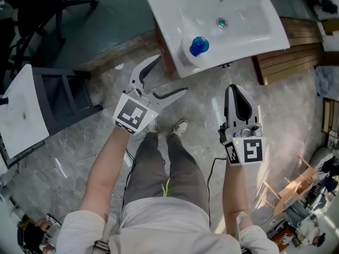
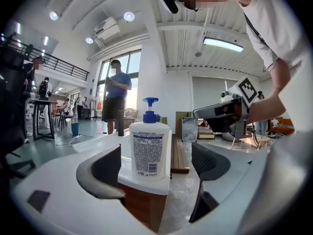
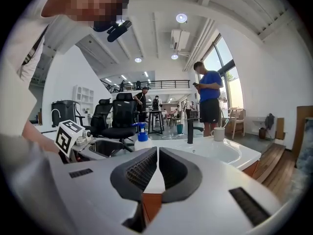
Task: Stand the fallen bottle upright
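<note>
We observe the white washbasin far ahead, the left gripper aimed at its near left corner with jaws spread and empty, the right gripper alongside with jaws pressed together, and the bottle upright on that corner.

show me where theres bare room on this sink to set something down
Free: the sink rim behind the bottle, and the front rim right of it. Crowded: the back edge, with faucet and mug.
</note>
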The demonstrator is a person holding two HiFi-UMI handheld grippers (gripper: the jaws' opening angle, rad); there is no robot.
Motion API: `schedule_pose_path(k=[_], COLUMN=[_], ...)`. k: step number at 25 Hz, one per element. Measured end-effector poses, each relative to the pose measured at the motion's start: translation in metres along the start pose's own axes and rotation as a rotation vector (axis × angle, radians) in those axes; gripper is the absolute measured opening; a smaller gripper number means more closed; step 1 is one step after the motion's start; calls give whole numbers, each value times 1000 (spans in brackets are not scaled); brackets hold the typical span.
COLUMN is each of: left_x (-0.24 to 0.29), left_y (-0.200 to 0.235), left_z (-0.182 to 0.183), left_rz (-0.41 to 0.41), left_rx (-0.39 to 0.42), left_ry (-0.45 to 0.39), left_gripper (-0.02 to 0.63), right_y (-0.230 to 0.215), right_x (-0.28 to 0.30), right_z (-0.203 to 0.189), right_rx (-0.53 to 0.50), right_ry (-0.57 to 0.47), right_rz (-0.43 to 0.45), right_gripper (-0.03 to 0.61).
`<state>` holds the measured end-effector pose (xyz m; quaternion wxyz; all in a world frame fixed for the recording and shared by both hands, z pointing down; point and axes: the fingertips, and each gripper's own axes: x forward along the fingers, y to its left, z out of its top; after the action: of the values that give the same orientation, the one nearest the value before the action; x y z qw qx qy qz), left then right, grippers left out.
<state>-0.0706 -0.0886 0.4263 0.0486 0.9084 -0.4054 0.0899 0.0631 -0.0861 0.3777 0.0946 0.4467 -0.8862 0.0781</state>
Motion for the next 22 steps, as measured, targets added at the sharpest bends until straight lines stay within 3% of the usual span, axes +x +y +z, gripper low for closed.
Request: schedule_pose_path(k=[1,3,8,12,18,22], left_x=[-3,-9,-23,-29,-49,-69], left_y=[-1,-2,-3,-8,-11,-16], left_z=[6,16,41,70,116,153], left_rz=[21,73,156,201,271,304], left_rx=[3,13,24,47,78,106], left_ry=[3,14,36,41,16,-44], left_gripper=[472,199,65,19,18,18], right_y=[0,0,-8,-20,-22,-18], right_x=[-6,-19,-54,-76,-92,-100], right_z=[5,16,42,60,85,102], right_rx=[-1,-2,-2,0,-7,-19], right_ry=[-3,-9,-29,-53,-73,-93], right_rz=[-3,-11,-48,-81,-93,-72], right_gripper=[40,40,40,40,40,40])
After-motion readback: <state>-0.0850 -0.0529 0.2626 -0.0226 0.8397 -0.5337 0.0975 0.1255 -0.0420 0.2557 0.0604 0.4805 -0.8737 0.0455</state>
